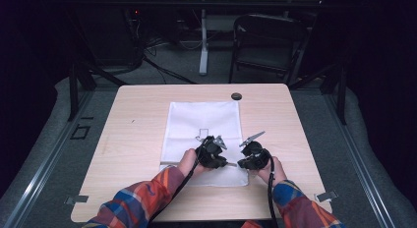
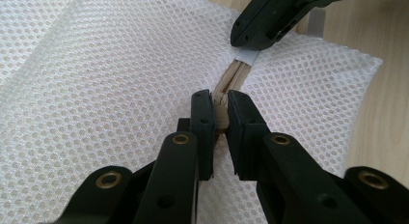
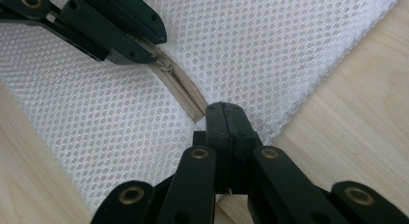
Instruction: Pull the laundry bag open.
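Mesh everywhere — a white honeycomb-mesh zip bag (image 1: 204, 134) lies flat in the middle of the pale wooden table (image 1: 128, 139), near edge towards the person. Left gripper (image 2: 219, 105) has its black jaws pinched on the beige zip slider (image 2: 220, 108). Right gripper (image 3: 225, 119) is clamped fully closed on the bag's edge at the end of the beige zipper tape (image 3: 182, 91) — just beside the left one. Any writing is too small to read.
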Tool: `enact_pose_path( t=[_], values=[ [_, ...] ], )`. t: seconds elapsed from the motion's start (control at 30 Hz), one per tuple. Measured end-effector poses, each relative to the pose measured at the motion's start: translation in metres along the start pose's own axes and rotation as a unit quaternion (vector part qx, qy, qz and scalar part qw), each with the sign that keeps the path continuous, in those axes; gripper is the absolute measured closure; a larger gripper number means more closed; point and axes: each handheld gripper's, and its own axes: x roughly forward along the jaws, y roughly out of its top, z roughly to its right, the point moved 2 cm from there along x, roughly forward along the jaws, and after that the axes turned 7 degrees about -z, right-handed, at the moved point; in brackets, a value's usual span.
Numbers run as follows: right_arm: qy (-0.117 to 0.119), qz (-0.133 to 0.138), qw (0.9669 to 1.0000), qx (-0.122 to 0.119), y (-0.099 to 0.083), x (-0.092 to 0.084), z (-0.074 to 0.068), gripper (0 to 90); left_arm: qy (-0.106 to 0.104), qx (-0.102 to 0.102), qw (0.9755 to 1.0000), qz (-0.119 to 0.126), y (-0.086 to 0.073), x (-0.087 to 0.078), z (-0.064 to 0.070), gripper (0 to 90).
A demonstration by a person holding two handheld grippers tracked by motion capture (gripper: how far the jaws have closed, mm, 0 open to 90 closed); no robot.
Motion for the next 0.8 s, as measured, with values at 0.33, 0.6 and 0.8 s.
enact_pose_path(
  t=[0.33,0.6,0.8],
  values=[
    [-0.002,0.002,1.0000,-0.001,0.000,0.000,-0.001,90.0,0.000,-0.005,1.0000,-0.002,-0.005,-0.004,-0.004,81.7],
    [0.003,0.007,0.9999,0.007,0.000,0.001,-0.001,90.0,0.000,-0.006,1.0000,0.000,-0.008,-0.009,-0.006,81.7],
    [0.004,0.008,0.9999,0.008,0.000,0.001,-0.001,90.0,0.001,-0.007,1.0000,0.001,-0.011,-0.013,-0.006,81.8]
  ],
)
